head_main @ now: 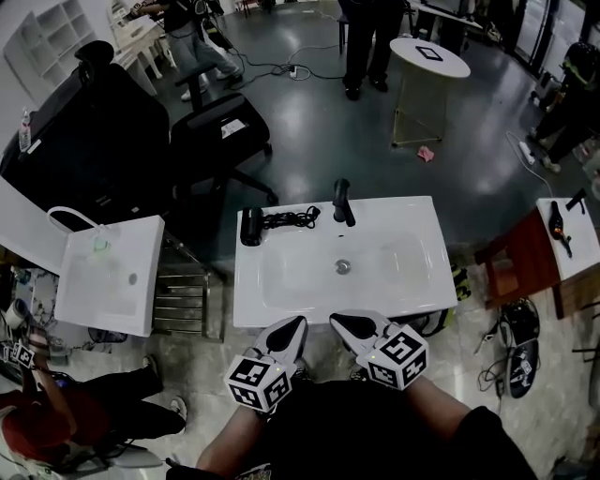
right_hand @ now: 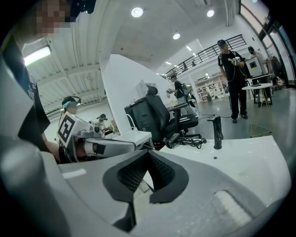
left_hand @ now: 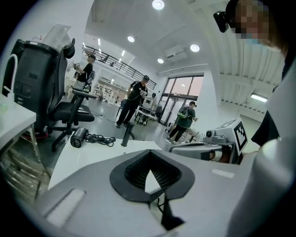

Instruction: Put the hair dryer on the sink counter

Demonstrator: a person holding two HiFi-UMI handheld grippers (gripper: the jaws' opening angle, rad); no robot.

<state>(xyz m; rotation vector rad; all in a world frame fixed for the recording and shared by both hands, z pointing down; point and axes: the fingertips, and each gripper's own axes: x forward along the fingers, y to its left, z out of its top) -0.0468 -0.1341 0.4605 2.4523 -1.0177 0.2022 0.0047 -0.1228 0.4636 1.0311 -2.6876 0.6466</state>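
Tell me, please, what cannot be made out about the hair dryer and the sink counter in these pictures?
- The hair dryer: switches and make too small in the head view, far off in both gripper views.
- The cord: its plug is lost in the bundle, too small in every view.
- The sink counter: the middle of its near edge is covered in the head view by the left tongs and the right tongs.

Open laboratory or test hall rather than a home bathroom. A free-standing white sink counter and a second basin at left stand on a dark polished floor. Around them are an office chair, loose floor cables and a far round table bearing a square marker. Recessed ceiling lights and a mezzanine railing lie beyond.
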